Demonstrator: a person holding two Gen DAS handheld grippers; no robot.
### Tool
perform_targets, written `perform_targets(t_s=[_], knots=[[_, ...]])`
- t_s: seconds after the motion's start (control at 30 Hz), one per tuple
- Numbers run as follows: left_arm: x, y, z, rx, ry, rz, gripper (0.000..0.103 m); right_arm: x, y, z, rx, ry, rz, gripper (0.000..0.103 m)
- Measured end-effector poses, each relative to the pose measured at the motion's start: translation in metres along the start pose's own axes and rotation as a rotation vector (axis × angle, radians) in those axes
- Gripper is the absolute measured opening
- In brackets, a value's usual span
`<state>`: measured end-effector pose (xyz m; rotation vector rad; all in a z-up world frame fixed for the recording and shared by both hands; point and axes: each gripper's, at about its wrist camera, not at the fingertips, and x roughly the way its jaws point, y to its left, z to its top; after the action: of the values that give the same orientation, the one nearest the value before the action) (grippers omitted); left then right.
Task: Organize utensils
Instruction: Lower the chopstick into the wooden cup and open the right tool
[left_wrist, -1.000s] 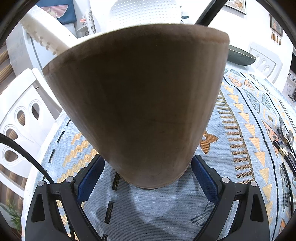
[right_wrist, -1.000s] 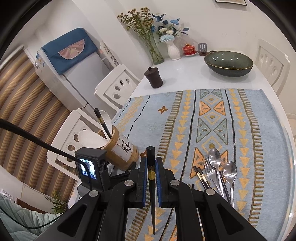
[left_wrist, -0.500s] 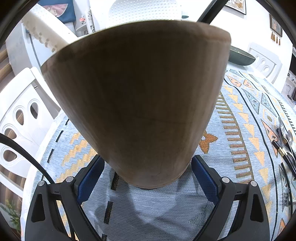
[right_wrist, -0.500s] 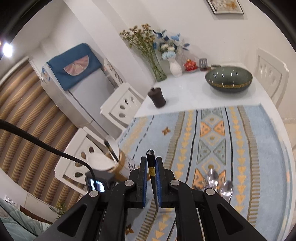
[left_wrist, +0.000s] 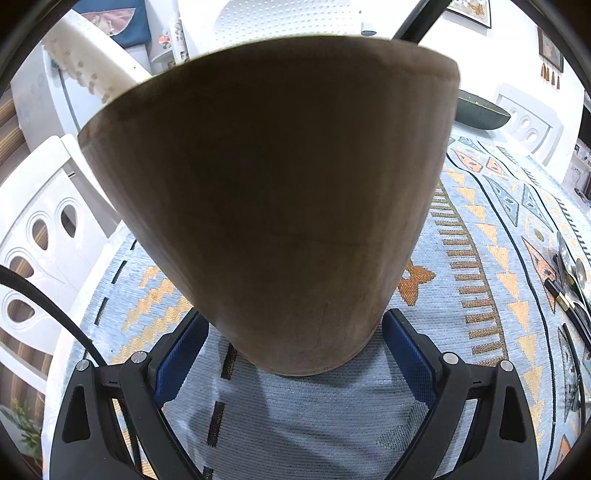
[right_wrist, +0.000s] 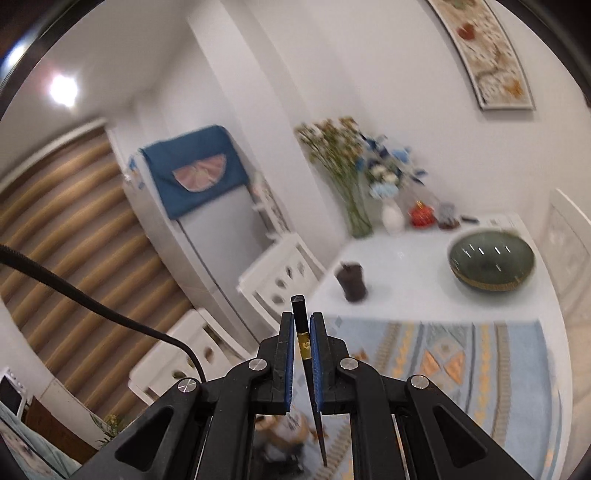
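Observation:
A brown wooden utensil holder (left_wrist: 273, 206) fills the left wrist view. It stands on the patterned cloth (left_wrist: 480, 266), and my left gripper (left_wrist: 295, 317) is shut on its base, blue pads against both sides. White slotted utensils (left_wrist: 85, 62) and a black stick (left_wrist: 417, 18) rise from its top. In the right wrist view my right gripper (right_wrist: 303, 317) is shut on a black chopstick (right_wrist: 298, 304) with a gold band, thin tip hanging down. The holder (right_wrist: 284, 430) shows blurred far below it. More chopsticks and spoons (left_wrist: 569, 284) lie on the cloth at the right.
A green bowl (right_wrist: 491, 260), a dark lidded cup (right_wrist: 352, 280) and vases of flowers (right_wrist: 354, 192) stand on the white far end of the table. White chairs (left_wrist: 40, 229) line the table's left side. A cable (right_wrist: 110, 314) trails from the right gripper.
My right gripper has risen and tilted upward with the chopstick, so the holder and the utensils on the cloth have dropped to the bottom or out of its view. The left gripper has kept still.

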<state>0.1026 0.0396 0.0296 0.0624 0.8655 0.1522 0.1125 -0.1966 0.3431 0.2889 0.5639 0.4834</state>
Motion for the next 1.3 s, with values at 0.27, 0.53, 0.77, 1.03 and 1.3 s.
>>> perform_targets(t_s=[0.27, 0.53, 0.77, 1.03, 1.3], knots=[[-0.002, 0.001, -0.002, -0.004, -0.005, 0.007, 0.095, 0.041, 0.041, 0.037, -0.078, 0.001, 0.157, 0.008], [-0.004, 0.000, -0.003, -0.001, -0.007, 0.010, 0.095, 0.090, 0.067, 0.012, -0.098, 0.085, 0.210, 0.008], [-0.005, 0.000, -0.003, -0.001, -0.006, 0.010, 0.095, 0.125, 0.071, -0.025, -0.134, 0.188, 0.202, 0.008], [-0.005, 0.000, -0.003, -0.001, -0.004, 0.006, 0.095, 0.112, 0.053, -0.031, -0.069, 0.249, 0.172, 0.008], [-0.006, 0.003, -0.001, -0.001, -0.002, -0.012, 0.095, 0.007, -0.036, -0.068, 0.130, 0.133, -0.114, 0.051]])
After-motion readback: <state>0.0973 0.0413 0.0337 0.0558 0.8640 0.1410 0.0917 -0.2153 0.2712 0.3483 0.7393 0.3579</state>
